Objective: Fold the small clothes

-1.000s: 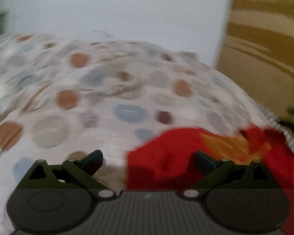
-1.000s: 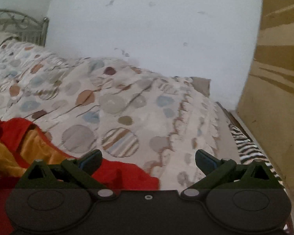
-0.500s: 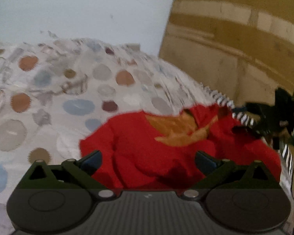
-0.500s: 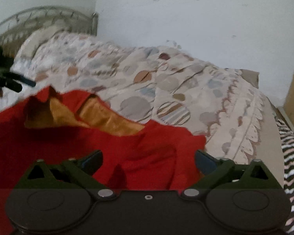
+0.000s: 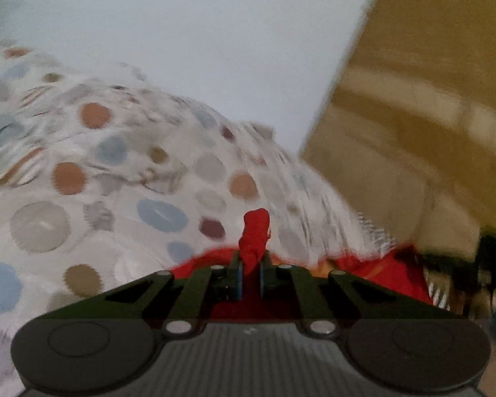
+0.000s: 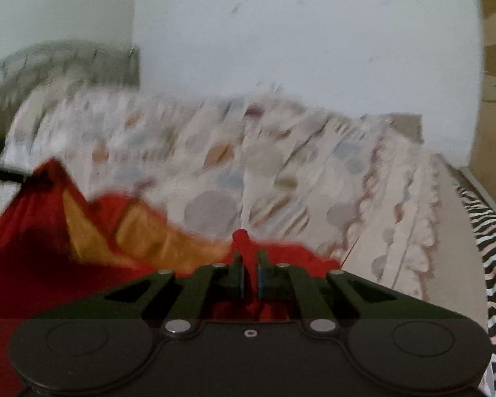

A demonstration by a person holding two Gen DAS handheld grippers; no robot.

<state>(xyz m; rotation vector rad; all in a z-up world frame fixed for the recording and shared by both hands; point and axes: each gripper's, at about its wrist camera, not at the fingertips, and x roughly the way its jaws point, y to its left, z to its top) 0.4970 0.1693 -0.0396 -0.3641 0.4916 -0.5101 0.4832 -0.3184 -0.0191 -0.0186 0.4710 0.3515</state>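
- My left gripper (image 5: 251, 273) is closed on a bit of the red shirt (image 5: 373, 271). A red tuft sticks up between its pads.
- My right gripper (image 6: 249, 274) is closed on the red shirt (image 6: 33, 248) too. A small red bump pokes up past its tips.
- The shirt hangs from both grips over the bed (image 5: 82, 198), which has a spotted cover. Its yellow inside (image 6: 142, 241) shows in the right view.
- From my left gripper, the rest of the shirt runs off to the right. From my right gripper, it runs off to the left.
- So I think the shirt is stretched between my two grippers, long way going side to side. Both hold an edge, so neither is nearer.
- In the left view I see a dark blurry shape (image 5: 463, 264) at the far end of the red cloth. I think it is my other gripper, but it is too blurry to be sure.
- I think the next move is to lay the shirt flat on the bed. Both grippers must go down together, or the cloth will bunch up.
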